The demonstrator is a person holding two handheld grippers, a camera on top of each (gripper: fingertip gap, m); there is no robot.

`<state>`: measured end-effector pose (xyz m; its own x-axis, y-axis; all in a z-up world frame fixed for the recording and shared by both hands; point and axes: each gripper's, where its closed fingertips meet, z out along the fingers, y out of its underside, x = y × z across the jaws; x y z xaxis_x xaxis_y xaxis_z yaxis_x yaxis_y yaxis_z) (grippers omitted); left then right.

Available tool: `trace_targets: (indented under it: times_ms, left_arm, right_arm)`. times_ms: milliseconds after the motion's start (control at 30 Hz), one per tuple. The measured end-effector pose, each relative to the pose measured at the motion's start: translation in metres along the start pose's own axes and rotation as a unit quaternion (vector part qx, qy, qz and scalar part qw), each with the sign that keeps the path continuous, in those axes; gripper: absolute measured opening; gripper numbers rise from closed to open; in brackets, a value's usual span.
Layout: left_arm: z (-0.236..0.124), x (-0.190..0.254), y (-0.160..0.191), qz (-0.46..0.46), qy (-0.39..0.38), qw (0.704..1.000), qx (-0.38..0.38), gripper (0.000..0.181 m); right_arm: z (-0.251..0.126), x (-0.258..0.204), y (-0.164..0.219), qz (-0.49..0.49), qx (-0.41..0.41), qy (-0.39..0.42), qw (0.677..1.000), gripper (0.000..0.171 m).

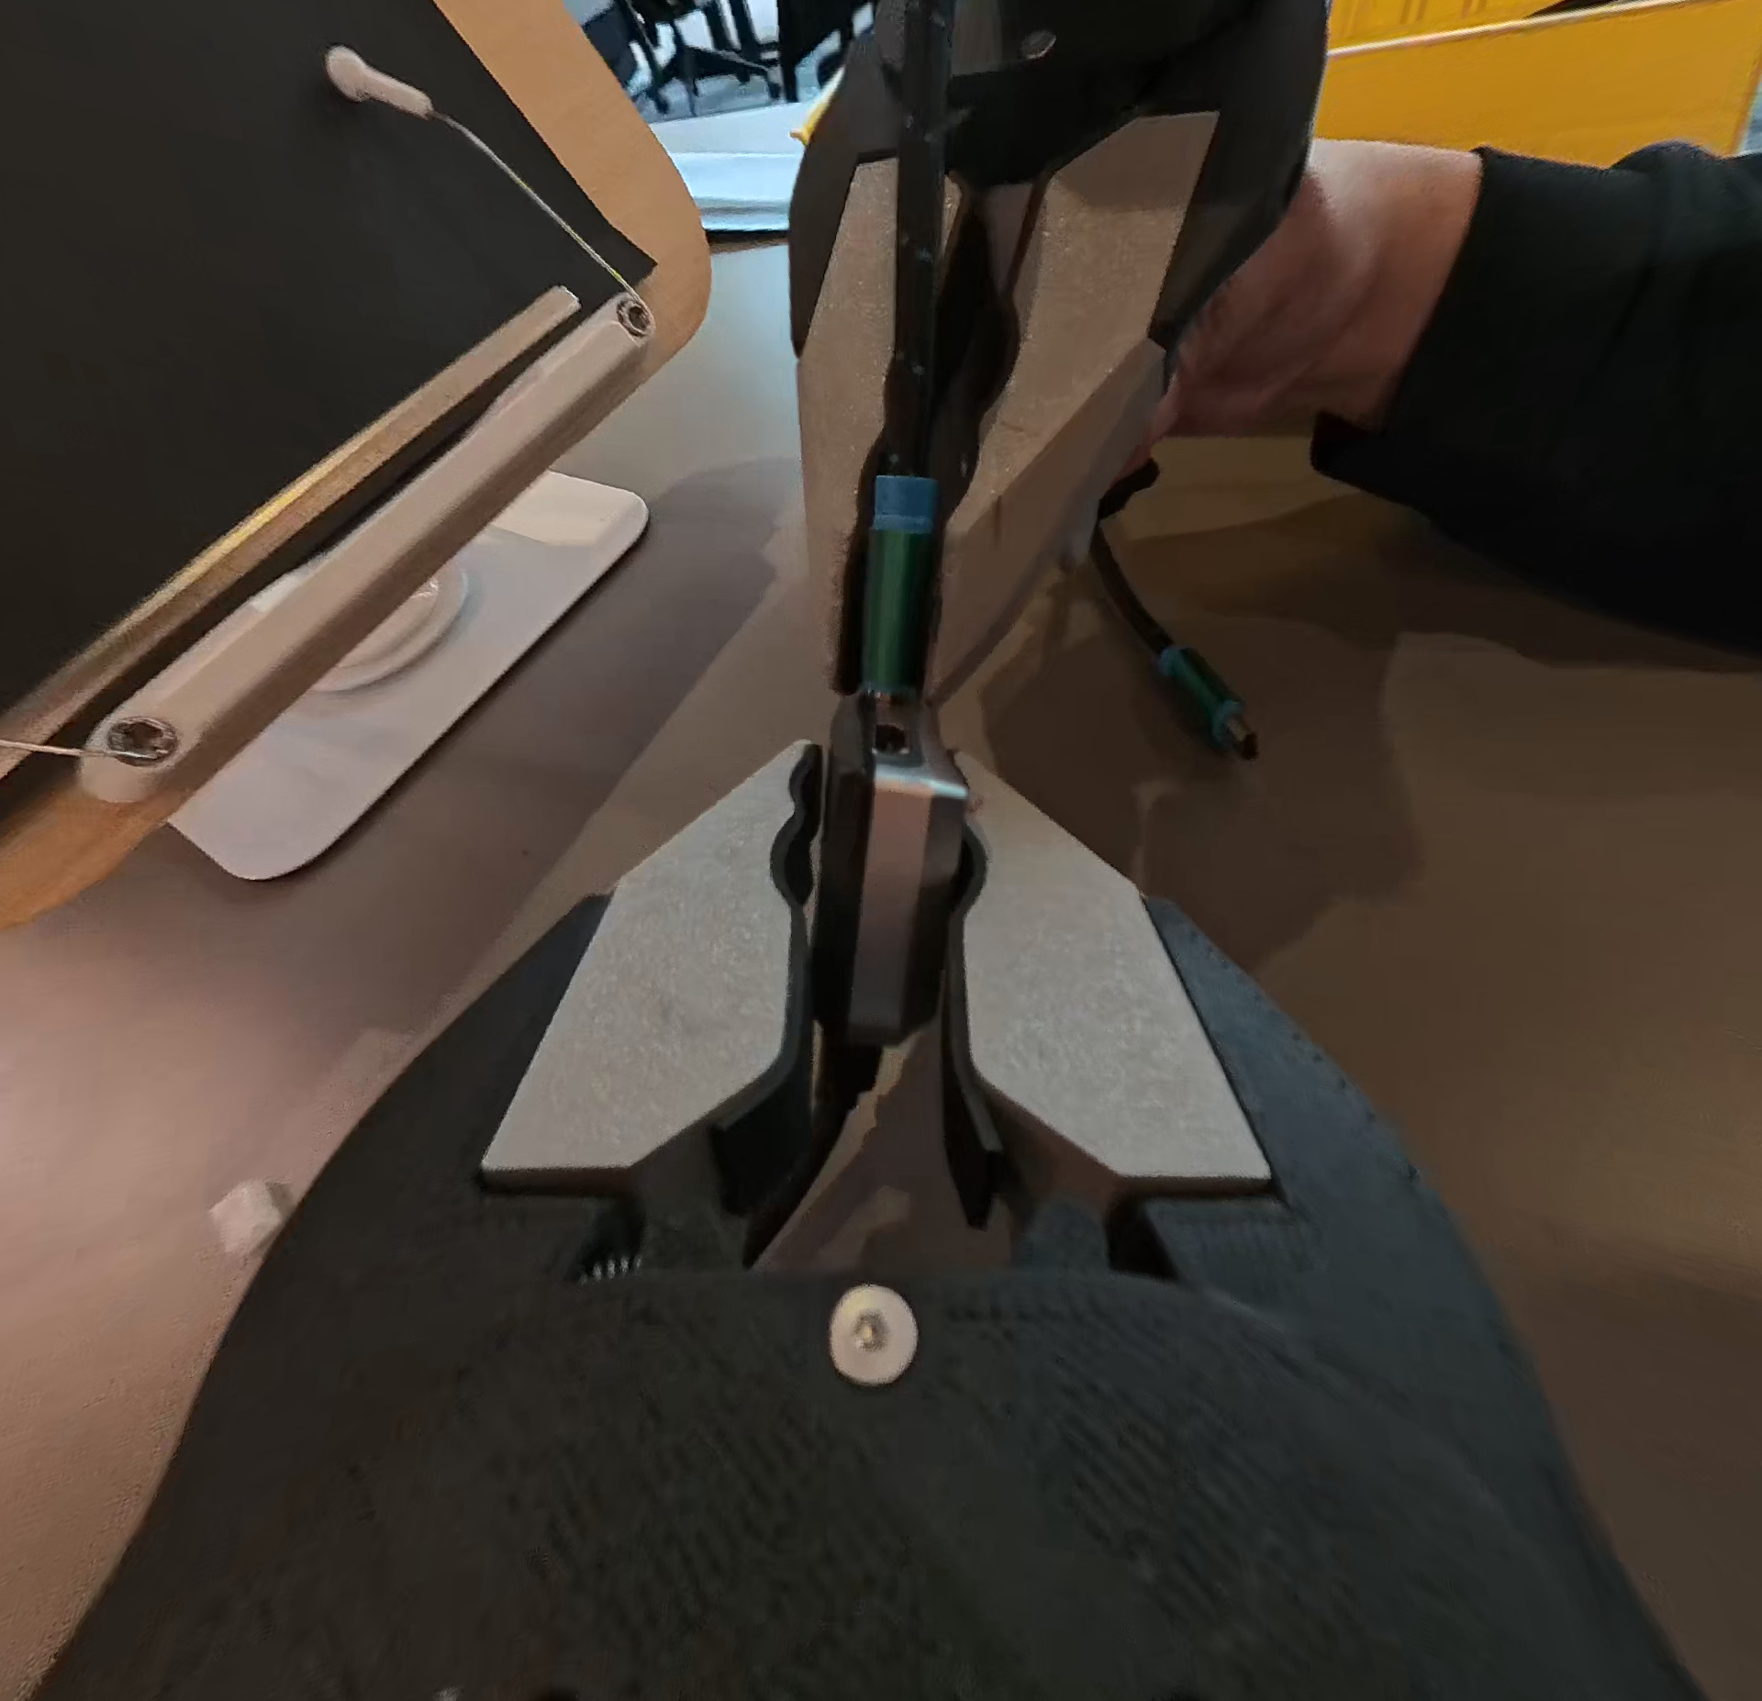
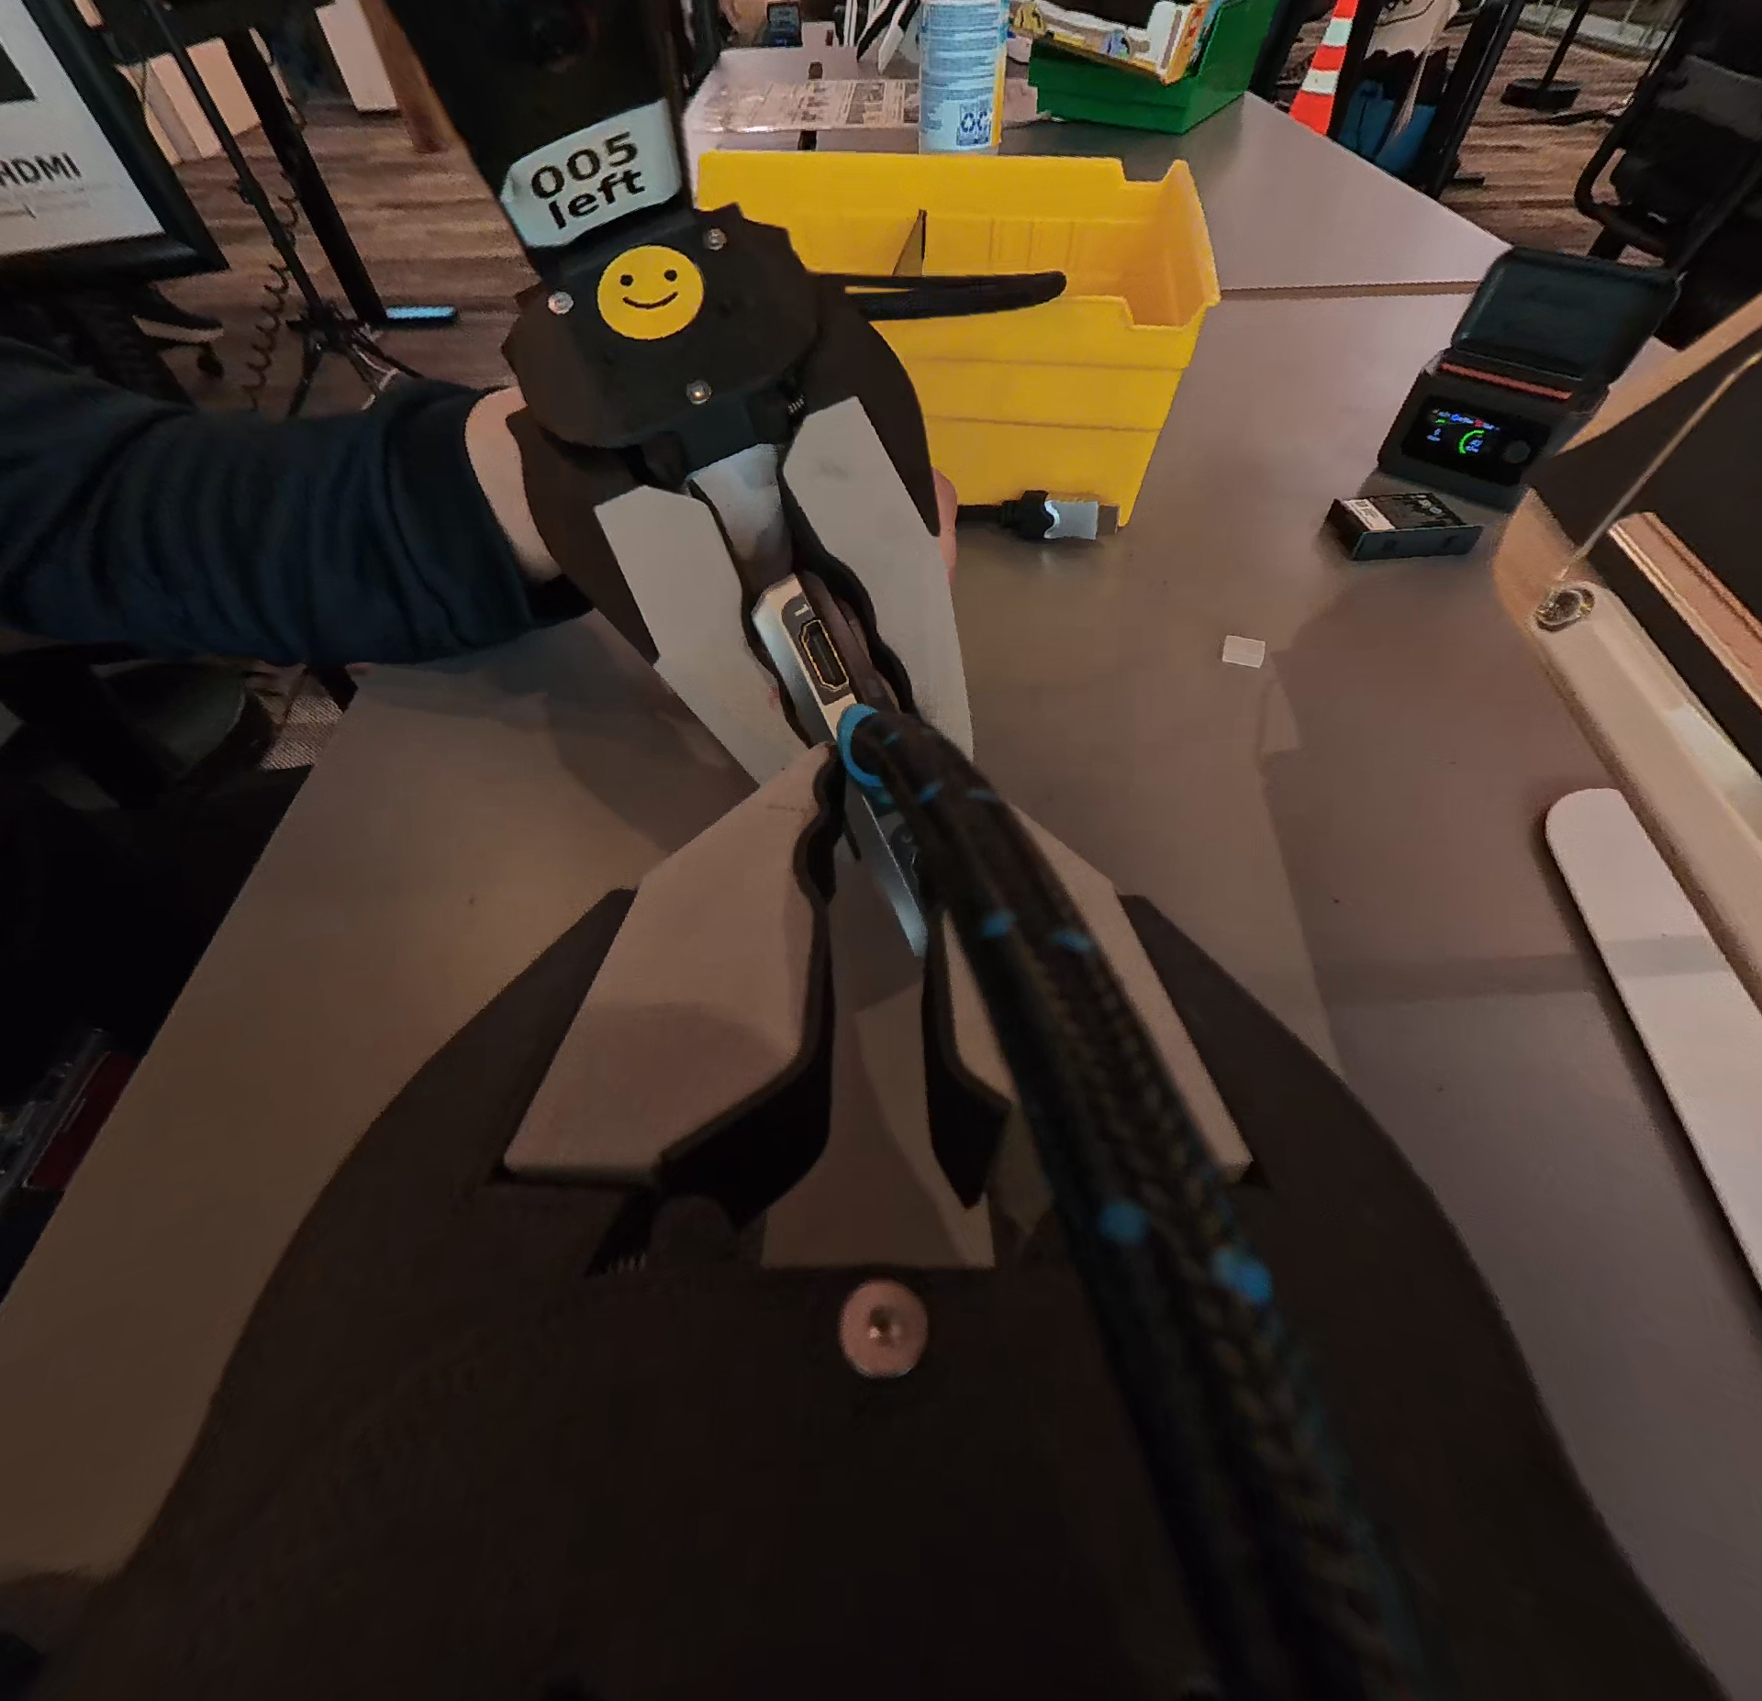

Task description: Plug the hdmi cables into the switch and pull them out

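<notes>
My left gripper (image 1: 887, 797) is shut on a slim silver HDMI switch (image 1: 901, 883) and holds it above the table. My right gripper (image 1: 891, 678) comes in from the far side, shut on a green HDMI plug (image 1: 896, 597) with a blue collar and a black braided cable. The plug's metal tip meets the end of the switch; I cannot tell how deep it sits. In the right wrist view, my right gripper (image 2: 877, 797) holds the cable (image 2: 1096, 1036), which runs back over its right finger. The left gripper (image 2: 839, 702) faces it with the switch (image 2: 787, 621), which has one open port beside the plug.
A second green plug (image 1: 1206, 702) lies on the table to the right. A silver plug (image 2: 1063, 518) lies in front of a yellow bin (image 2: 1049, 368). A black device with a screen (image 2: 1473, 435) and a black battery pack (image 2: 1406, 535) stand far right. A wood-framed panel on a white stand (image 1: 429, 664) stands left. Both grippers' tips are close together, under 4 cm apart.
</notes>
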<state>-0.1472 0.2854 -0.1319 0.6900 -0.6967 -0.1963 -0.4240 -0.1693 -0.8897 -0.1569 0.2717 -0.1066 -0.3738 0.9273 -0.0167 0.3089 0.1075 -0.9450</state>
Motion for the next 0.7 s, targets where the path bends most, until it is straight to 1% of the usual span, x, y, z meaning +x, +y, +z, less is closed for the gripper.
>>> trace_targets:
  times_ms: [100,200,300,367,433,467,567,700]
  left_arm:
    - [0.001,0.002,0.002,-0.007,0.014,1.000,-0.001,0.022]
    - [0.000,0.000,0.003,0.004,0.010,1.000,-0.004,0.022]
    - [0.001,-0.006,0.003,-0.001,-0.003,1.000,-0.007,0.021]
    - [0.000,-0.013,-0.002,-0.023,-0.016,0.999,0.017,0.021]
    - [-0.003,-0.016,-0.012,-0.079,0.001,0.995,0.058,0.021]
    - [-0.004,-0.018,-0.012,-0.094,0.003,0.993,0.065,0.021]
    - [-0.007,-0.026,-0.016,-0.116,-0.001,0.990,0.082,0.020]
    - [-0.012,-0.030,-0.015,-0.112,-0.011,0.990,0.079,0.021]
  right_arm:
    - [0.003,-0.002,0.001,-0.012,-0.006,0.002,1.000,0.011]
    - [0.004,-0.001,0.000,-0.022,-0.004,0.010,1.000,0.011]
    - [0.006,0.004,-0.003,-0.023,0.017,0.019,0.999,0.011]
    - [0.005,0.009,-0.010,-0.011,0.054,0.021,0.998,0.011]
    - [0.004,0.013,-0.023,0.020,0.115,0.010,0.993,0.010]
    - [0.005,0.016,-0.026,0.033,0.132,0.007,0.991,0.010]
    - [0.007,0.022,-0.034,0.065,0.169,0.001,0.983,0.010]
    - [0.010,0.023,-0.038,0.095,0.193,-0.009,0.977,0.009]
